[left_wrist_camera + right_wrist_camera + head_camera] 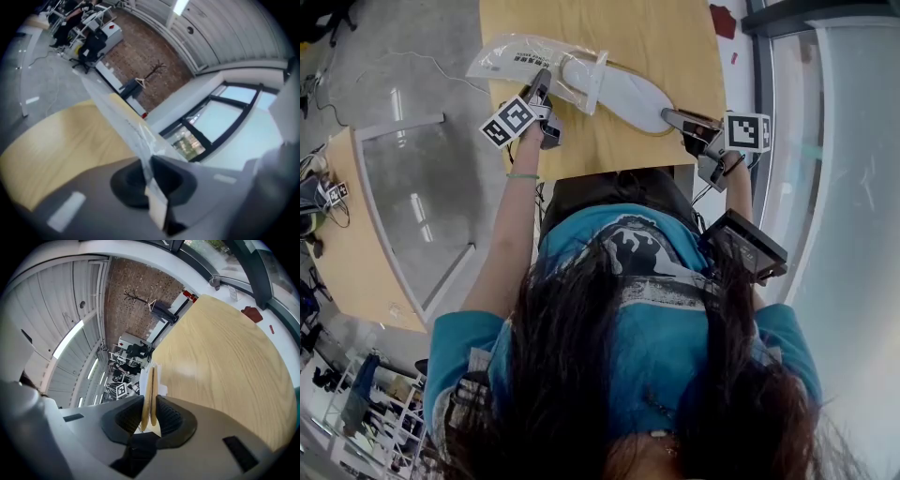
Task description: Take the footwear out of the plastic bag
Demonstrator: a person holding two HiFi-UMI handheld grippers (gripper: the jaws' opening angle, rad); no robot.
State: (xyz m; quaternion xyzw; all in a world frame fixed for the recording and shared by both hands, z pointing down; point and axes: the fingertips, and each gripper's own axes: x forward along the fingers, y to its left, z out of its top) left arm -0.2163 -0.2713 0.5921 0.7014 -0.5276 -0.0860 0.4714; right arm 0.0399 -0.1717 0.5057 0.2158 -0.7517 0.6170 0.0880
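Head view shows a pale wooden table [647,37] on grey floor [384,84] beside a window [853,141]; left gripper [543,91] pinches the plastic bag [517,59], right gripper [671,115] clamps the slippers [623,94].

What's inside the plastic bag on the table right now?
Only the toe end of the white slippers sits in the plastic bag; the rest sticks out toward the right gripper. The printed film hides anything deeper.

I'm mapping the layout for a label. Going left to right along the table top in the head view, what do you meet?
plastic bag → slippers → right gripper
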